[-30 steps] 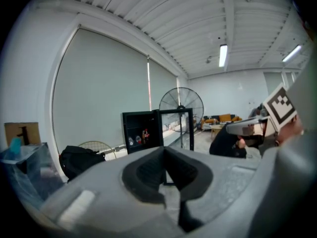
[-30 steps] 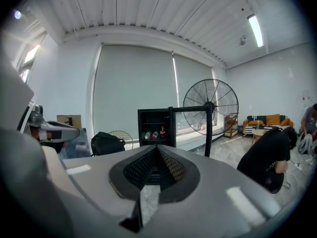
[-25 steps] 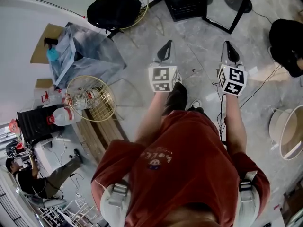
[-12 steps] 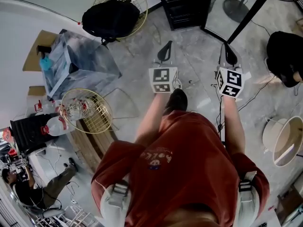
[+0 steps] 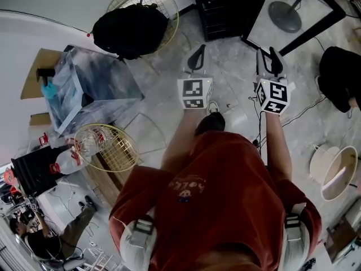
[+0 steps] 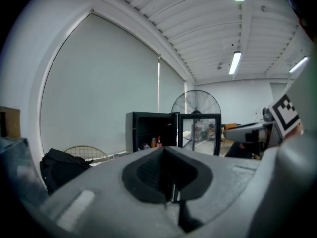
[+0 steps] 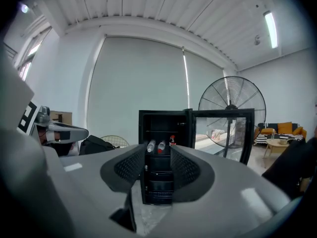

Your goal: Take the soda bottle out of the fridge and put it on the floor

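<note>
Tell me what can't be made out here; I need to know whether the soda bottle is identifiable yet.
Head view: fridge cut by the top edge; its inside is mostly out of frame.
Right gripper view: bottles in the fridge are too small to tell which is soda.
Left gripper view: fridge's lower half hidden behind the left gripper; bottles tiny there.

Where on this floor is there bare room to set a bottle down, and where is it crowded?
Bare: the marble floor between the fridge and the left claw, and the strip beside the clear bin. Crowded: left, around the wire basket; right, by the black bag.
</note>
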Demonstrator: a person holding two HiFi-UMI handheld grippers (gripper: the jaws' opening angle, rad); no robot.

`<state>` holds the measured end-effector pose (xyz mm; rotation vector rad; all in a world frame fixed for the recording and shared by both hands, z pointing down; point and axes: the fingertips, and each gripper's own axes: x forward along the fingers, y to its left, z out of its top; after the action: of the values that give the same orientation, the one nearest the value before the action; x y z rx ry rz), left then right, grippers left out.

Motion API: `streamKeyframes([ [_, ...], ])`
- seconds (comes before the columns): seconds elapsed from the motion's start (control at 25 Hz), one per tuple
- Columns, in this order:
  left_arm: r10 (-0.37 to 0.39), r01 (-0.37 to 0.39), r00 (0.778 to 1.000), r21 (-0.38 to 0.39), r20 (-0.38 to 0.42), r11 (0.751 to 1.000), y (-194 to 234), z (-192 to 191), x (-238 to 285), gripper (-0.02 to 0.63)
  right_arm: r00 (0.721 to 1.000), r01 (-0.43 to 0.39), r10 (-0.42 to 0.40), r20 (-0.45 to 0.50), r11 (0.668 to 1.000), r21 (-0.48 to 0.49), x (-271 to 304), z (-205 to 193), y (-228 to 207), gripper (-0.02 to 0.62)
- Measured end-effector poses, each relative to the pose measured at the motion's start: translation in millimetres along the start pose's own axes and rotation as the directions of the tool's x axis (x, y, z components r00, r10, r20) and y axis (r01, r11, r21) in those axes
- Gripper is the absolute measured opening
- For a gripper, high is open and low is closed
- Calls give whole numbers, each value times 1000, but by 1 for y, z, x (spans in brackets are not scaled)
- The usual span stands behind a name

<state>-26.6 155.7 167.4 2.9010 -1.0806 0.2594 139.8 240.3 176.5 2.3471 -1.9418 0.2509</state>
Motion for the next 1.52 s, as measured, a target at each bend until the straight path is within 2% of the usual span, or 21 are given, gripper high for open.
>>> streamKeyframes([
  [0.16,-4,4,1000,-1,29,1000,35,11,31,0,1000,-14,14,-15,1000,16,47,9,10,201],
  [0.36,-12,11,999,23,44,1000,70,17,54,-1,1000,28,-28,-4,999,15,87,17,18,282],
  [0.6,11,-11,999,11,50,1000,96,19,80,-1,999,42,-42,-14,999,8,124,19,14,305],
  [0.76,23,-24,998,12,56,1000,106,15,102,-1,1000,20,-20,-11,1000,15,151,14,10,310],
  [1.12,81,-83,995,37,62,996,82,26,176,0,999,-49,49,-14,998,27,209,14,-50,310],
  [1.52,187,-188,982,47,31,981,53,51,273,0,982,-179,182,-55,983,44,291,26,-127,310],
])
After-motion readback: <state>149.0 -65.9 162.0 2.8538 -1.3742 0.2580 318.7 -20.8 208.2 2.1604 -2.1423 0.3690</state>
